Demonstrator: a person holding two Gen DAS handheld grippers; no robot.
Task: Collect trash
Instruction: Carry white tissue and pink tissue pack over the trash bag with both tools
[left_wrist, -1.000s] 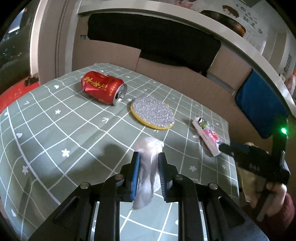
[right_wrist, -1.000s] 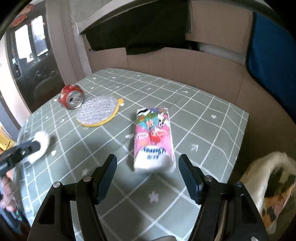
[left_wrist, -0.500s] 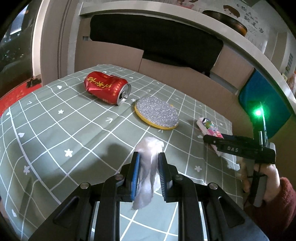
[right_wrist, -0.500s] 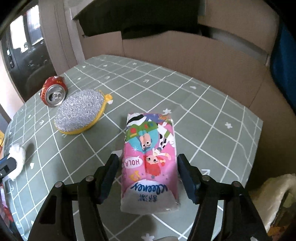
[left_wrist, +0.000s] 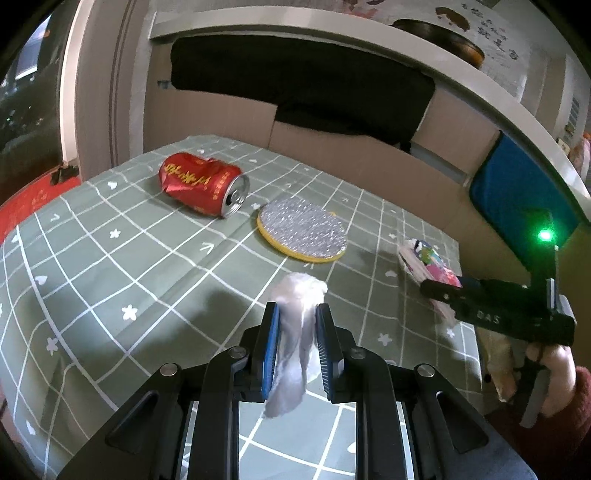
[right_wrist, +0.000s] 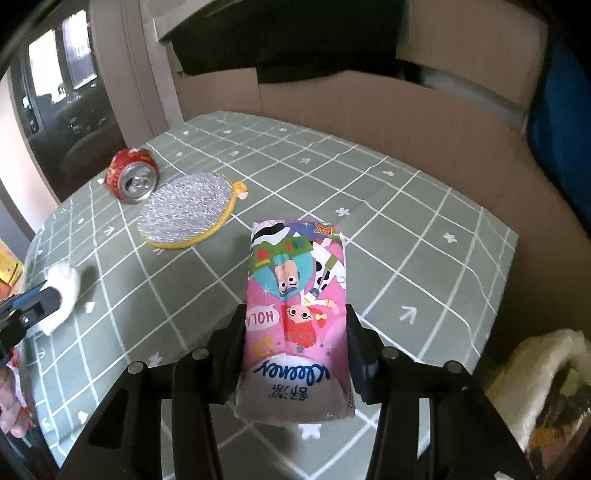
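Both grippers loaded with trash

Left gripper (left_wrist: 297, 343) pinches a crumpled tissue (left_wrist: 295, 332); right gripper (right_wrist: 295, 332) clamps the tissue pack (right_wrist: 295, 325) (a slippery wrapper), which may slide out when lifted.

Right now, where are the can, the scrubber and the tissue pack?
can (left_wrist: 201, 188), left wrist view, red side wall
scrubber (right_wrist: 186, 212), right wrist view, silver top
tissue pack (right_wrist: 295, 295), right wrist view, pink printed face

We are looking at a home dining corner: a table (left_wrist: 110, 266) under a green checked cloth, a crushed red drink can (left_wrist: 201, 188), a round scouring pad (left_wrist: 303, 232), a cartoon-printed tissue pack (right_wrist: 297, 317) and cardboard-lined walls (right_wrist: 369, 99) around it.
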